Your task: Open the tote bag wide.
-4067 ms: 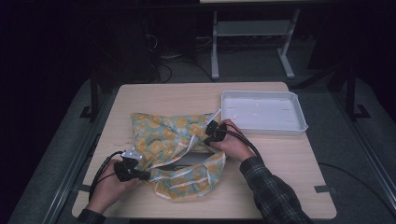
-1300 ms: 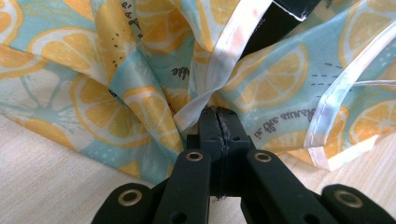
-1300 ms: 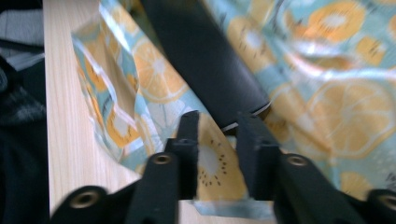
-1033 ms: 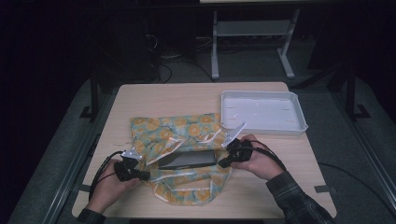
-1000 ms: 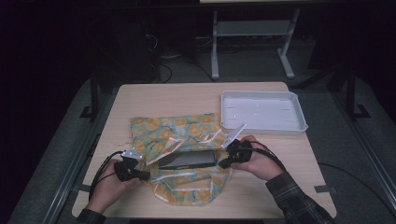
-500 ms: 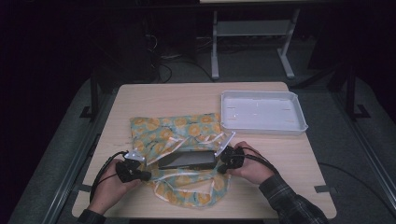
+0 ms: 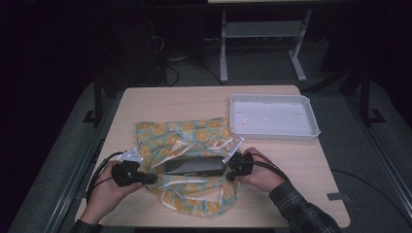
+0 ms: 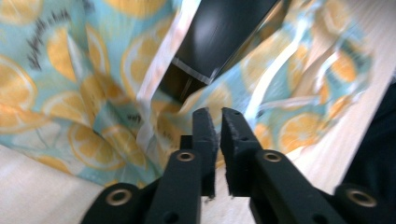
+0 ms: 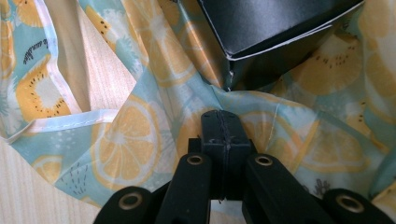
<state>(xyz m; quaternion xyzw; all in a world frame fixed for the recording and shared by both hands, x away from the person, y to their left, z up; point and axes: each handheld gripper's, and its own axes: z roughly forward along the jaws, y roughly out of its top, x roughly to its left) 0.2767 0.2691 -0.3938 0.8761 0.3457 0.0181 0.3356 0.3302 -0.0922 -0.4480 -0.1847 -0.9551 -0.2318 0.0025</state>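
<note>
Fabric bag [image 7: 194, 141] pinched by both grippers' fingers [image 9: 219, 126].

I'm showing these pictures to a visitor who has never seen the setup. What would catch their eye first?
Most likely the bright orange-slice bag spread in the middle of the table, with a black box lying in its opening. Next, the left gripper and right gripper at either side of the bag, both shut on its fabric. A white tray sits at the far right.
</note>
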